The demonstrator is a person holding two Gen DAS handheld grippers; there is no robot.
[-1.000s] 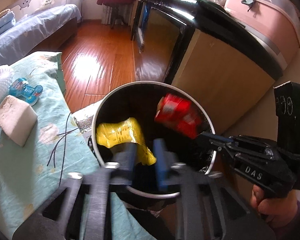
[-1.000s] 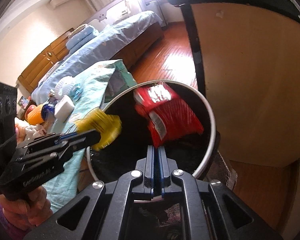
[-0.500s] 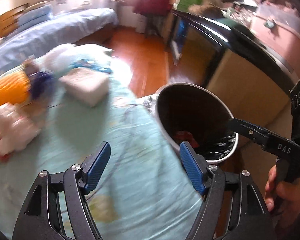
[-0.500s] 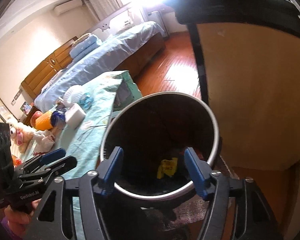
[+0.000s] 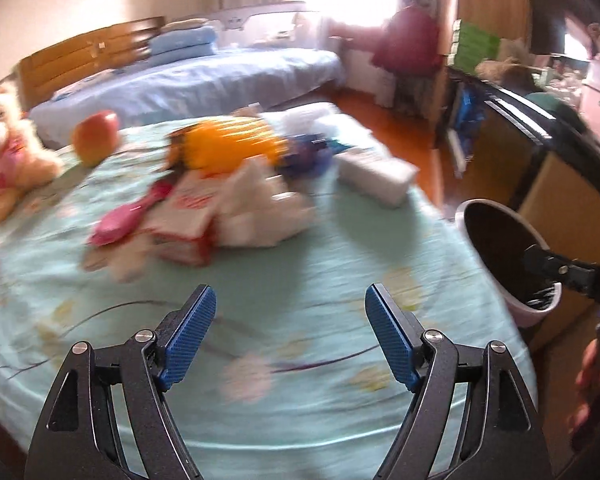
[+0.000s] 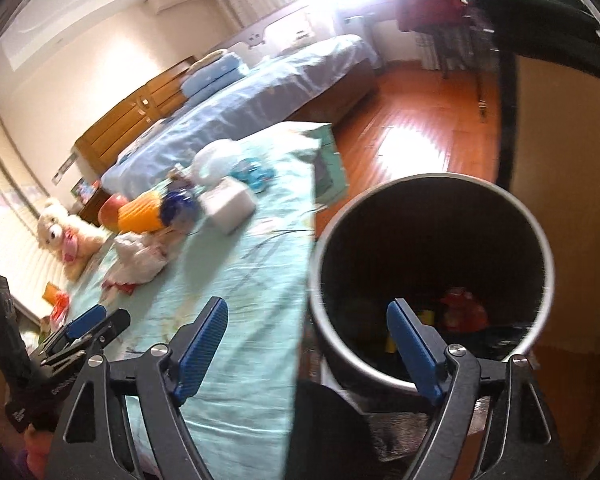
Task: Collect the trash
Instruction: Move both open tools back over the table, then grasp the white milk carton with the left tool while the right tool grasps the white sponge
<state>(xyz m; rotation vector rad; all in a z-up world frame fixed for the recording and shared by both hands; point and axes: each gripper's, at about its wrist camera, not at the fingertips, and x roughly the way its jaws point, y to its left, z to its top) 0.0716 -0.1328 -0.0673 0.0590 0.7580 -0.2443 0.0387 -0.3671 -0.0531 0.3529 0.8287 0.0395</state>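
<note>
Both claws are sitting wide apart right now with nothing between the pads. The left claw [image 5: 290,334] has just been opening up and is hovering over the mint-green cloth of the table [image 5: 340,272], pointing down at a bare patch of it. The right claw [image 6: 310,350] has also just been spreading, and it's hanging over the near rim of the bin [image 6: 432,276], with its right pad over the bin's mouth and its left pad over the table edge.

The bin is standing on the floor just beside the table, between it and a tan cabinet [image 6: 572,160]. Down at the bottom of it a red wrapper [image 6: 462,312] and a bit of yellow trash [image 6: 424,318] are lying near each other.

The rest of the stuff is piling up further back on the table, pretty blurry in the left view: a crumpled white bag [image 5: 260,208] touching a red-and-white carton [image 5: 188,216], a pink brush [image 5: 128,216] lying beside that, an orange ribbed thing [image 5: 228,148] behind them, and a white block [image 5: 374,174] off to the right. A teddy [image 5: 4,156] and an apple [image 5: 96,136] are sitting at the far left. A blue bed [image 5: 204,80] is running along behind.
</note>
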